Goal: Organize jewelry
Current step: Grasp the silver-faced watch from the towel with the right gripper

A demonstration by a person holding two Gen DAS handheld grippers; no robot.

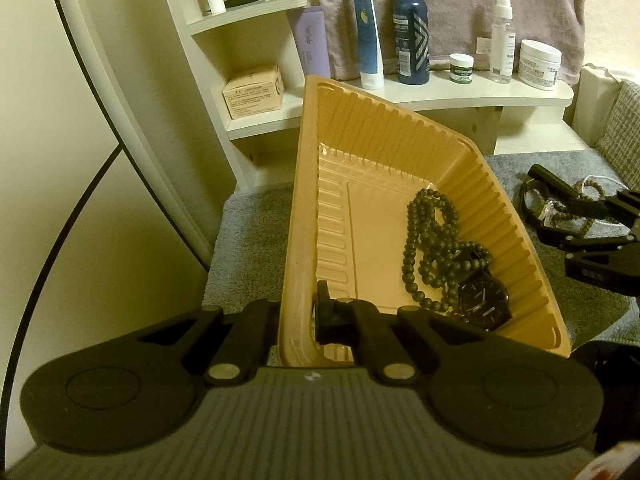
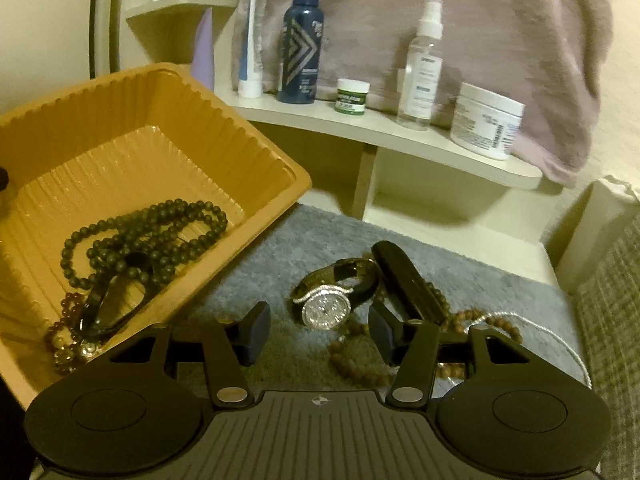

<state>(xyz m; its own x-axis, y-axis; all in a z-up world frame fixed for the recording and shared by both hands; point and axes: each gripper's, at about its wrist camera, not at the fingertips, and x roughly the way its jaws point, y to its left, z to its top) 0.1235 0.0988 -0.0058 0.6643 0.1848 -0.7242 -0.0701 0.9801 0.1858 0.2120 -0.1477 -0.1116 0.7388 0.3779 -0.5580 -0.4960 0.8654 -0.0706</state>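
we judge this roughly half done. the left hand-held gripper [image 1: 298, 320] is clamped on the near wall of the orange tray [image 1: 400, 128], one finger inside, one outside, and the tray looks tipped up toward the right side. already in the tray: a dark bead necklace [image 2: 152, 236], a black watch [image 1: 484, 306] lying against the beads, and a reddish bead bracelet [image 2: 66, 332] in the low corner, seen only from the right wrist.

still out on the grey mat [image 2: 280, 252]: a silver-faced watch [image 2: 326, 308] with a dark strap, a black stick-like item [image 2: 408, 280] just beside it, a brown bead strand [image 2: 360, 364] and a thin white cord [image 2: 560, 340] near it. so we count about four pieces left to move.

the right hand-held gripper [image 2: 318, 334] has its jaws wide apart and empty, hovering low over the mat with the silver-faced watch between and just ahead of the fingers. we'd guess that watch is the next pick, but contact isn't made yet. the shelf [image 2: 400, 136] of toiletries behind isn't part of the job.
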